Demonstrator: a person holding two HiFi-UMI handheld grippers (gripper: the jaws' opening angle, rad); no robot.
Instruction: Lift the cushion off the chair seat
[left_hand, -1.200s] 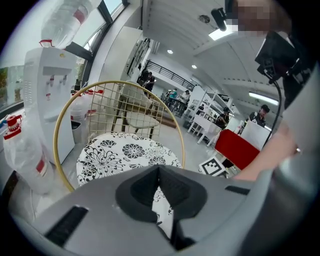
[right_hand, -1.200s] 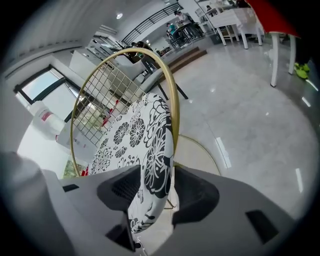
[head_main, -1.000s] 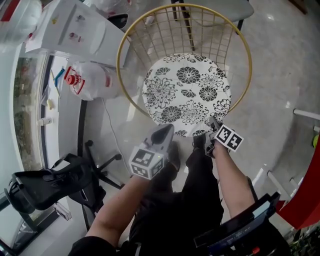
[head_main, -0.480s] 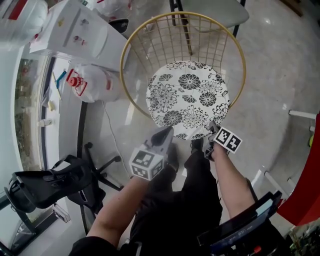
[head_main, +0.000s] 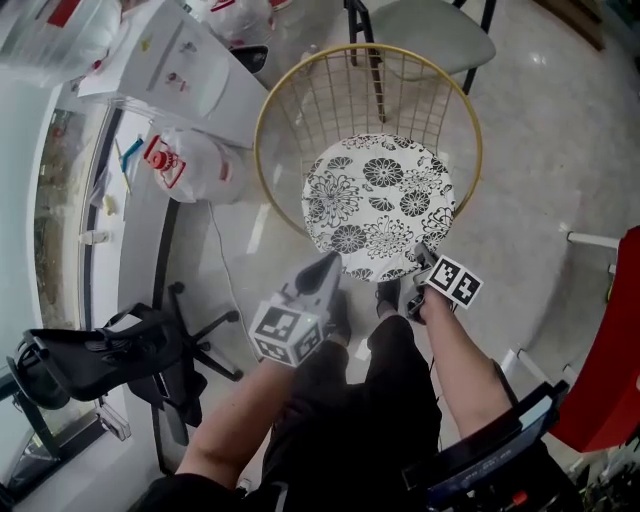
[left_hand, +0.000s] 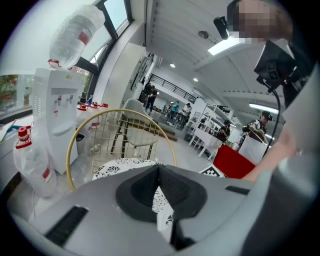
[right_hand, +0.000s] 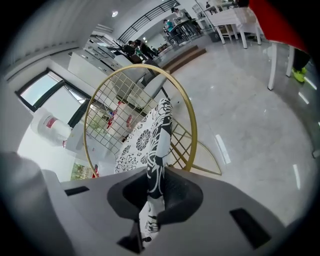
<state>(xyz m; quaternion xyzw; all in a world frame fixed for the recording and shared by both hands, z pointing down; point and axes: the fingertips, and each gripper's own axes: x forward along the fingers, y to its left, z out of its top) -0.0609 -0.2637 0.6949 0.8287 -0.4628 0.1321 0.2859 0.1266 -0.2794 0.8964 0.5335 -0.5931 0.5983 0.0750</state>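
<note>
cushion: white, black floral print. chair frame: gold wire grid. floor: pale grey, glossy. water dispenser: white. office chair: black. trousers: black. panel at right edge: red. second chair seat: grey.

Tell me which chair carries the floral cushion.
The gold wire chair with the round hoop back; the floral cushion lies over its seat. The grey chair beyond it and the black office chair to the left have none.
</note>
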